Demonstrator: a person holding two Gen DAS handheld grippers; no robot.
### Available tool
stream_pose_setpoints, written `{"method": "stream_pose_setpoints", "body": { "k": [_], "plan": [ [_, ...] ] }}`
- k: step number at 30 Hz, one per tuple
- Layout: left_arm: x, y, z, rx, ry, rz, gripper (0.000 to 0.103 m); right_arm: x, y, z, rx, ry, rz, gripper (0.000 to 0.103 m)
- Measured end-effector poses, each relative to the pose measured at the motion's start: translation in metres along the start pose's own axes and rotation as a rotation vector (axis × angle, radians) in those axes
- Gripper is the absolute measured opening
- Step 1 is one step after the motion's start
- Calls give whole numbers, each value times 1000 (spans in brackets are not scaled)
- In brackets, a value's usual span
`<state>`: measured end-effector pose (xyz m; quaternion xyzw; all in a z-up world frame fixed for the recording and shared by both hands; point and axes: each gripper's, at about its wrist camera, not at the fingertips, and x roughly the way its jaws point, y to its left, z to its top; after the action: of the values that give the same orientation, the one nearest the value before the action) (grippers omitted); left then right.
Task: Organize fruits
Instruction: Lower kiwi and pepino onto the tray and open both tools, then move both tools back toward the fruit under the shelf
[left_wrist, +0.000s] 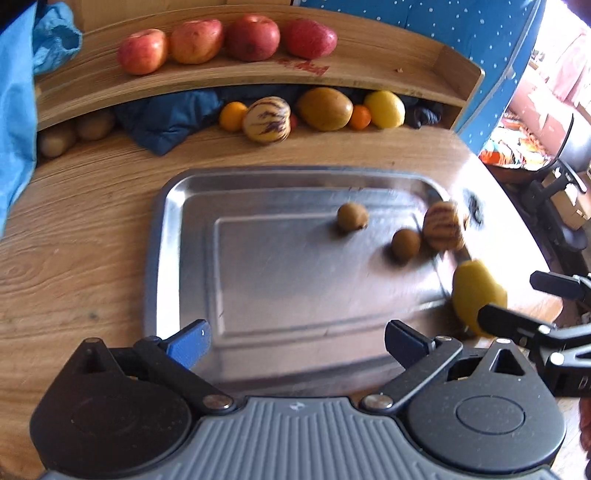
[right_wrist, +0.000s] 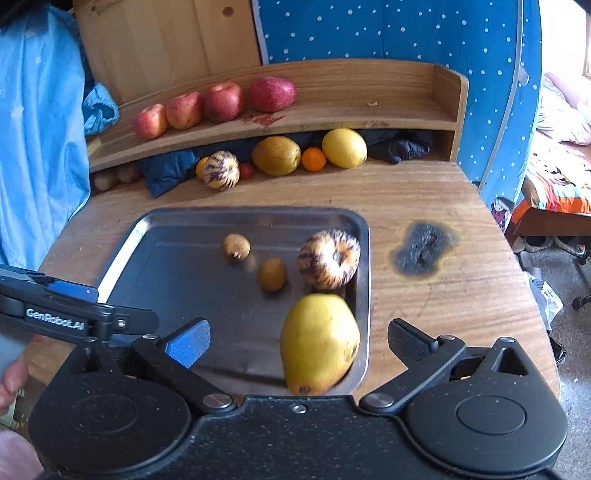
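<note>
While both grippers gaped empty – left gripper (left_wrist: 297, 343), right gripper (right_wrist: 297, 343) | smooth yellow fruit (right_wrist: 319, 343) lay in dented steel tray (right_wrist: 177, 266) – near right corner | arm read "GenRobot.AI"

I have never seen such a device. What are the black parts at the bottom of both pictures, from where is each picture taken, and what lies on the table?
They are two handheld grippers, each with a camera looking forward along its jaws. One picture comes from the left gripper, the other from the right gripper. Both are open and hold nothing. On the wooden table lies a metal tray with two kiwis, a striped melon and a yellow fruit. Behind, four apples sit on a shelf, with more fruit underneath.
</note>
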<state>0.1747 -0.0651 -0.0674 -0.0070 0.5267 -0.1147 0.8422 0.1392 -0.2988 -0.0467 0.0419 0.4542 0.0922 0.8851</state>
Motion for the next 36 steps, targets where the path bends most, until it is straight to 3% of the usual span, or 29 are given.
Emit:
{"method": "stream_pose_setpoints", "body": {
  "k": [12, 24, 36],
  "plan": [
    [-20, 12, -20, -21, 25, 97, 102, -6, 7, -2, -17, -10, 25, 102],
    [-18, 23, 8, -16, 0, 126, 102, 6, 11, 28, -18, -54, 38, 102],
    [2, 48, 60, -11, -45, 101, 102, 38, 18, 73, 4, -80, 14, 102]
  ]
}}
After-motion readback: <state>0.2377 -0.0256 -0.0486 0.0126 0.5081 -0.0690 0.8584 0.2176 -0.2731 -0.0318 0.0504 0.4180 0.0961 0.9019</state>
